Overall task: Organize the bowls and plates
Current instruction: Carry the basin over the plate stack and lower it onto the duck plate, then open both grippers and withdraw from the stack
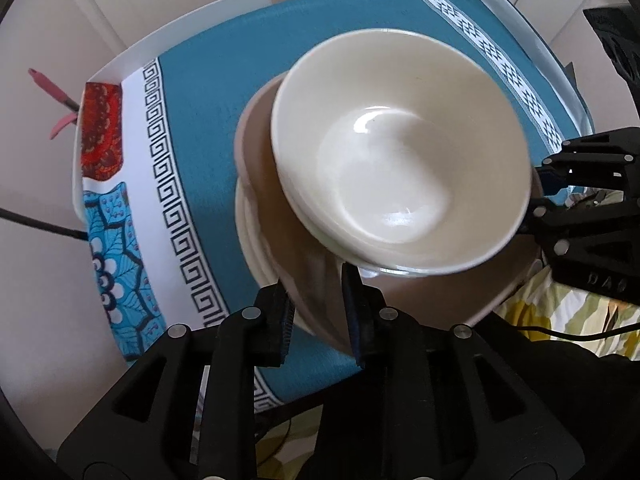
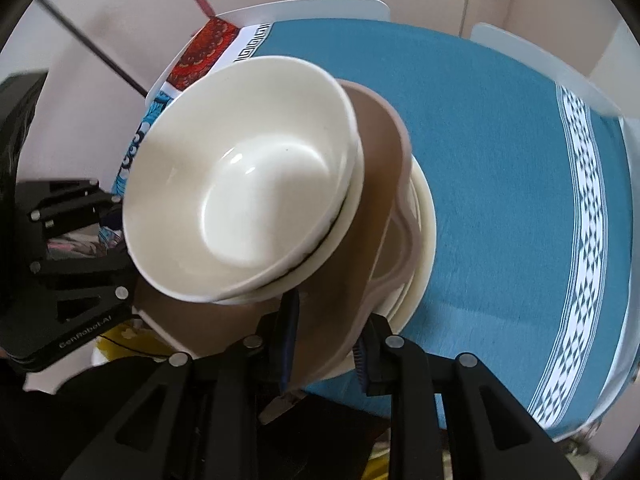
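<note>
**Stack gripped on both sides, bowls leaning**

The stacking step is in hand. A pile of crockery sits near the front edge of the worktop [image 1: 208, 92], which is covered by a teal cloth with patterned borders. At the bottom lie cream plates [image 2: 424, 216]; on them rests a brown plate [image 1: 280, 240], which looks tilted rather than flat; on top sit nested cream bowls [image 1: 400, 152], the upper one leaning, with a dark gap visible between it and the one beneath in the right wrist view.

The left tongs [image 1: 318, 316] straddle the near rim of the brown plate, one pad on each face. The jaws stand narrow, and the rim fills most of the gap, so they appear to pinch it, though how firmly cannot be told. The right tongs [image 2: 326, 340] do the same on the opposite side of that plate, rim between the pads, apparently clamped. Each tool shows at the edge of the other's view, so the two grips face each other across the pile.

Judging by this, the brown plate with its bowls is being carried or settled onto the cream plates. The next move calls for both hands to act together and keep the plate level: the leaning bowls could slide if one side dips. Once the plate lies flat and centred, the tongs can let go one at a time.
</note>
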### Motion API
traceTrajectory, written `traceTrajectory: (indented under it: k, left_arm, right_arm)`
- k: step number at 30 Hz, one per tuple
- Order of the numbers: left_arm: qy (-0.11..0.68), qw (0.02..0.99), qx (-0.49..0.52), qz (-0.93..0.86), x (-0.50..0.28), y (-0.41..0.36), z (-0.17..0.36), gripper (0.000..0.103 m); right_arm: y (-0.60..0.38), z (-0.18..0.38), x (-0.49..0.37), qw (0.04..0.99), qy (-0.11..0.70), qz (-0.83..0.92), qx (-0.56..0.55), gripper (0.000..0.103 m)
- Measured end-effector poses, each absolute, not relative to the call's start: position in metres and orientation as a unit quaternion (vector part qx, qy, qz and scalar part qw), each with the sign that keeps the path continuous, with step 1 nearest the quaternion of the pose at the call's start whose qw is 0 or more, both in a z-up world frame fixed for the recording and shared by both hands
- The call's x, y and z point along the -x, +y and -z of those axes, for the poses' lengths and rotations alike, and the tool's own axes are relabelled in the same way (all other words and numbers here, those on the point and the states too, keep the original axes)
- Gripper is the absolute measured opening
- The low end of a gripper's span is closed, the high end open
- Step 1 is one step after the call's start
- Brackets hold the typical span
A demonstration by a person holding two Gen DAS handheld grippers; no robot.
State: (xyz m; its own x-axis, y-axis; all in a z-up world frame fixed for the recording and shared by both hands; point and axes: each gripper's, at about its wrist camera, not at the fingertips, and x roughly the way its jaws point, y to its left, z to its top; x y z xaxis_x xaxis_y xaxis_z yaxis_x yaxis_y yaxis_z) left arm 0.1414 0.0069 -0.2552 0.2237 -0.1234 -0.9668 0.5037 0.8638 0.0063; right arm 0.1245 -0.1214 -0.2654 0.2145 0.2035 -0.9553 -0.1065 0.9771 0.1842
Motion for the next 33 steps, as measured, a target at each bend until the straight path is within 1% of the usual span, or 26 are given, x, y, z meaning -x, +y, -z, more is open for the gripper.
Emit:
traceTrajectory:
  k: [5,12,14,18,20,21,22,23,24,25,26,27,28,32,33]
  left_arm:
    - [0.591,0.765,-0.154,0.203,-0.132,0.014,0.235,0.02]
    - [0.571,0.791,-0.109,0.19,-0.101,0.023,0.191,0.02]
    - [0.553,0.808,-0.095,0.182,-0.089,0.024,0.172,0.02]
    - [0.475,0.861,-0.065,0.17,-0.061,0.025,0.12,0.021]
    - [0.426,0.889,-0.058,0.156,-0.047,0.025,0.094,0.029]
    - [0.396,0.905,-0.053,0.148,-0.039,0.025,0.078,0.047]
    - [0.371,0.916,-0.048,0.143,-0.032,0.025,0.066,0.071]
    - [0.348,0.926,-0.042,0.139,-0.025,0.025,0.056,0.08]
    - [0.319,0.937,-0.036,0.137,-0.015,0.026,0.045,0.088]
    - [0.29,0.947,-0.03,0.136,-0.006,0.026,0.033,0.09]
    - [0.276,0.951,-0.029,0.134,-0.001,0.025,0.026,0.091]
    - [0.256,0.958,-0.029,0.126,0.006,0.023,0.016,0.095]
    - [0.244,0.962,-0.029,0.117,0.01,0.022,0.012,0.103]
    - [0.183,0.979,-0.023,0.087,0.031,0.02,-0.003,0.103]
    - [0.17,0.982,-0.022,0.084,0.037,0.019,-0.005,0.103]
  right_arm:
    - [-0.13,0.245,-0.116,0.78,0.617,-0.083,-0.067,0.023]
    - [-0.133,0.203,-0.085,0.796,0.594,-0.083,-0.08,0.023]
    - [-0.134,0.184,-0.072,0.81,0.576,-0.082,-0.079,0.023]
    - [-0.138,0.141,-0.043,0.852,0.515,-0.064,-0.067,0.023]
    - [-0.137,0.118,-0.031,0.876,0.477,-0.047,-0.054,0.023]
    - [-0.138,0.11,-0.025,0.885,0.461,-0.043,-0.052,0.024]
    - [-0.139,0.097,-0.016,0.896,0.439,-0.039,-0.049,0.03]
    - [-0.142,0.086,-0.01,0.906,0.419,-0.032,-0.045,0.037]
    - [-0.145,0.078,-0.003,0.914,0.403,-0.024,-0.041,0.059]
    - [-0.147,0.067,0.006,0.924,0.38,-0.016,-0.036,0.079]
    - [-0.149,0.057,0.013,0.933,0.359,-0.01,-0.034,0.087]
    - [-0.15,0.05,0.017,0.938,0.344,-0.005,-0.033,0.096]
    - [-0.152,0.042,0.024,0.944,0.328,0.005,-0.031,0.097]
    - [-0.159,0.016,0.047,0.963,0.263,0.045,-0.034,0.098]
    - [-0.159,0.011,0.055,0.968,0.243,0.059,-0.027,0.101]
